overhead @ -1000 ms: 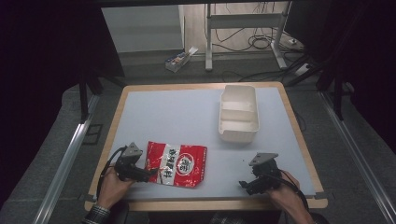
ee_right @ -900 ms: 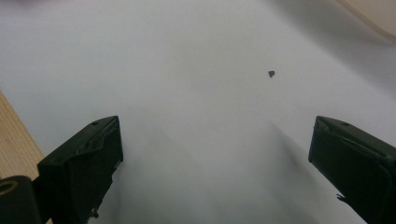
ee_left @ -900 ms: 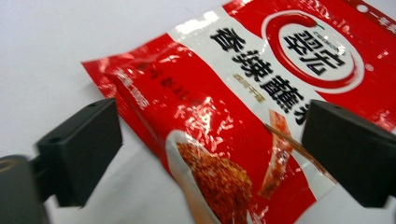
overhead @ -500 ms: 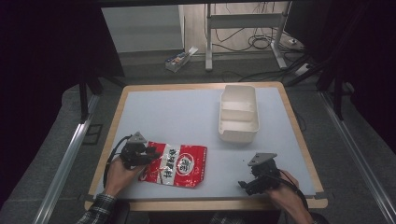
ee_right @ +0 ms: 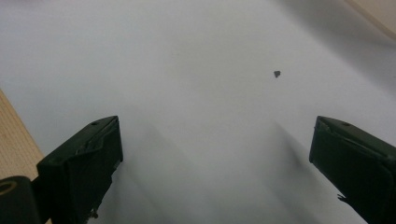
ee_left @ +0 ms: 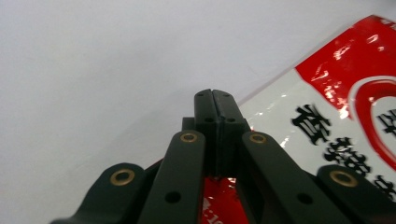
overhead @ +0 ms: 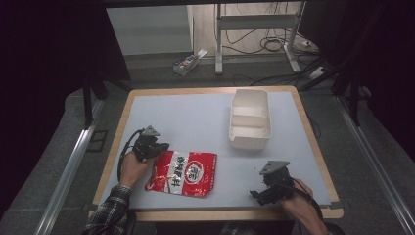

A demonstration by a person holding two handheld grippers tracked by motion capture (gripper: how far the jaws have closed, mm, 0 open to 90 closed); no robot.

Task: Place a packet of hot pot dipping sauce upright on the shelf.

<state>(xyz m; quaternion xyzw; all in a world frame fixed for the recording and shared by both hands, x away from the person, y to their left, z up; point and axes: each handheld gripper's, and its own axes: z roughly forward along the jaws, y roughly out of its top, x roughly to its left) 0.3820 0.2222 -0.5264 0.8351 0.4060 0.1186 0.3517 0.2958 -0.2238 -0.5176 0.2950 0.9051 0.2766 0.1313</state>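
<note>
My left gripper (overhead: 161,147), its jaws just closed flat together, pinches the upper left corner of the red snack bag (overhead: 183,172) lying on the table (overhead: 195,117) near its front edge, while my right gripper (overhead: 257,194) rests wide open well apart.

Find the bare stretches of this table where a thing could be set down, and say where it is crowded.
The far left of the table, beside the white two-compartment tray, is bare. So is the middle, between the tray and the red snack bag, and the strip from the bag to the right gripper. The near left is crowded: there the left gripper meets the bag's corner.
</note>
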